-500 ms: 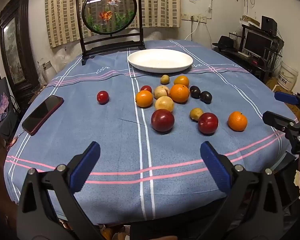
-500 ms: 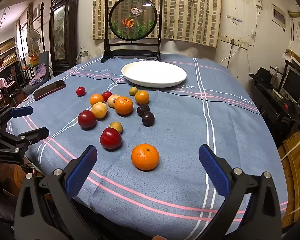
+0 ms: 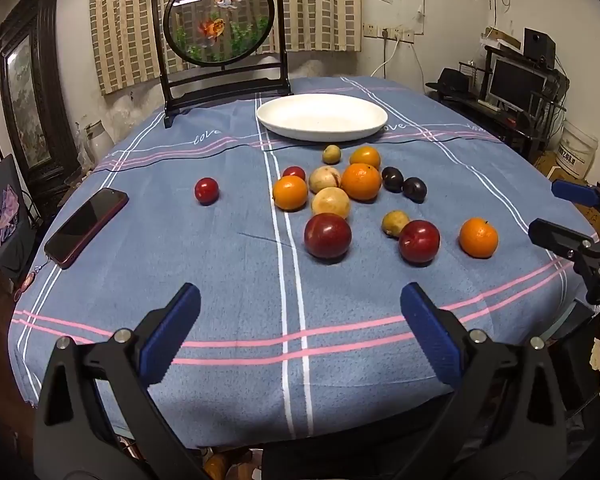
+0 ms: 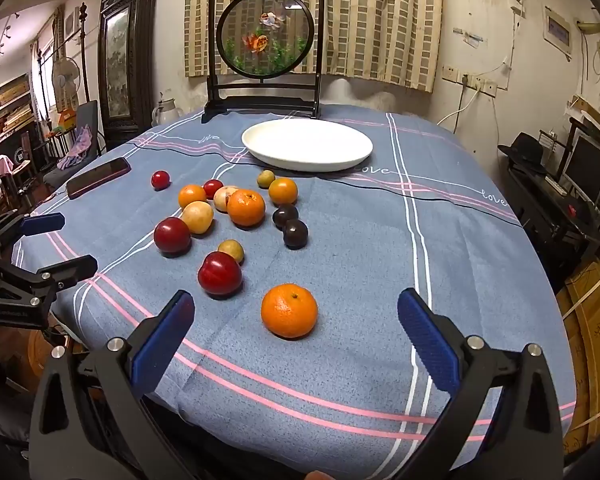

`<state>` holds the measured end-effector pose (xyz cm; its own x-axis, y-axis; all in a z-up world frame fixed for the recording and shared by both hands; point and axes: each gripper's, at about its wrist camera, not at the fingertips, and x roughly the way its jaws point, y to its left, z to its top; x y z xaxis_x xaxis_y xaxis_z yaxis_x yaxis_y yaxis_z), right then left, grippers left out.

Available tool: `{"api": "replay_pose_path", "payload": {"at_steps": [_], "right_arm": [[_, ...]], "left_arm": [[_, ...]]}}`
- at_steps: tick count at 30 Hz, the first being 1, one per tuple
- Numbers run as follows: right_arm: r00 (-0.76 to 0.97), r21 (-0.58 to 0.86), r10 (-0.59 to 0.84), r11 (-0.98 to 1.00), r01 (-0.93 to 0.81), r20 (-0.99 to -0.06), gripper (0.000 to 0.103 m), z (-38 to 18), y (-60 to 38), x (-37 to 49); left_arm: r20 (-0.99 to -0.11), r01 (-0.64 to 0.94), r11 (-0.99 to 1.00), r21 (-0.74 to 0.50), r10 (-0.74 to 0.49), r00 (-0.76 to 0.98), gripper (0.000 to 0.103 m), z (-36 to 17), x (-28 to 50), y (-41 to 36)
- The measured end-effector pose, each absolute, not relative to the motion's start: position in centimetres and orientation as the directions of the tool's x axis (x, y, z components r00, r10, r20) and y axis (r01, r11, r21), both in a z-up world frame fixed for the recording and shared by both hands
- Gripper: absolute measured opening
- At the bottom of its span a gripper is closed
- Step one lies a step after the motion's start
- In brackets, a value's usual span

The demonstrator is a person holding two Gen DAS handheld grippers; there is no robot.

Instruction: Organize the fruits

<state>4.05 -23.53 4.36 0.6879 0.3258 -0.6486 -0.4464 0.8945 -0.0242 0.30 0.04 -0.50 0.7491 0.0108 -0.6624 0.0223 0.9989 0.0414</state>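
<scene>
Several fruits lie loose on the blue tablecloth: oranges, red plums, yellow and dark ones. A white plate (image 3: 322, 117) (image 4: 307, 145) sits empty behind them. My left gripper (image 3: 300, 324) is open and empty above the near table edge, short of a big red plum (image 3: 327, 235). My right gripper (image 4: 296, 330) is open and empty, with a lone orange (image 4: 289, 311) (image 3: 478, 237) just ahead between its fingers. A red plum (image 4: 219, 273) lies left of that orange. Each gripper shows at the edge of the other's view.
A phone (image 3: 87, 225) (image 4: 98, 176) lies at the table's left side. A framed goldfish screen (image 3: 222, 24) (image 4: 266, 36) stands at the back edge. A single small red fruit (image 3: 206, 190) lies apart to the left. Shelves and a monitor (image 3: 516, 84) stand to the right.
Both grippers have edged slightly forward toward the fruits; the fruits have not moved.
</scene>
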Motion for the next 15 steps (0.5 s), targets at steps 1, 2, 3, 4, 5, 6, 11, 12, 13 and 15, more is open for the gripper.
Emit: {"api": "replay_pose_path", "payload": {"at_steps": [1,2,3,4,5,6,11,12,13,15], "right_arm": [[0.687,-0.021,0.325,0.896,-0.444,-0.650,0.102,4.0,-23.3,4.0],[0.687,-0.021,0.326,0.895,-0.445,-0.650,0.102,4.0,-23.3,4.0],[0.688,-0.023,0.324,0.896,-0.444,-0.650,0.102,4.0,-23.2,4.0],[0.687,-0.023,0.324,0.896,-0.444,-0.650,0.102,3.4,-23.2,4.0],[0.686,-0.022,0.324,0.896,-0.444,-0.651,0.102,3.4,-23.2,4.0],[0.685,-0.022,0.324,0.895,-0.445,-0.652,0.102,3.4,-23.2,4.0],[0.682,-0.024,0.323,0.894,-0.447,-0.656,0.102,3.0,-22.9,4.1],[0.682,-0.025,0.322,0.894,-0.446,-0.656,0.102,3.0,-22.9,4.1],[0.682,-0.026,0.322,0.894,-0.446,-0.657,0.102,3.0,-22.9,4.1],[0.681,-0.022,0.324,0.894,-0.447,-0.657,0.102,3.0,-23.0,4.1]], "left_arm": [[-0.662,0.023,0.999,0.040,0.009,0.750,0.101,-0.4,0.3,0.1],[-0.661,0.023,0.999,0.038,0.007,0.750,0.101,-0.4,0.2,0.1],[-0.661,0.025,0.999,0.036,0.005,0.751,0.101,-0.4,0.2,0.2],[-0.660,0.025,0.999,0.035,0.004,0.751,0.101,-0.5,0.2,0.2],[-0.660,0.025,0.999,0.035,0.005,0.752,0.101,-0.4,0.2,0.2],[-0.660,0.024,0.999,0.036,0.006,0.751,0.101,-0.4,0.2,0.2],[-0.665,0.020,0.999,0.035,0.008,0.747,0.101,-0.5,0.3,0.1],[-0.664,0.021,0.999,0.035,0.007,0.747,0.101,-0.5,0.2,0.1],[-0.664,0.022,0.999,0.036,0.007,0.748,0.101,-0.6,0.2,0.1],[-0.664,0.023,0.999,0.040,0.009,0.748,0.101,-0.6,0.2,0.1]]}}
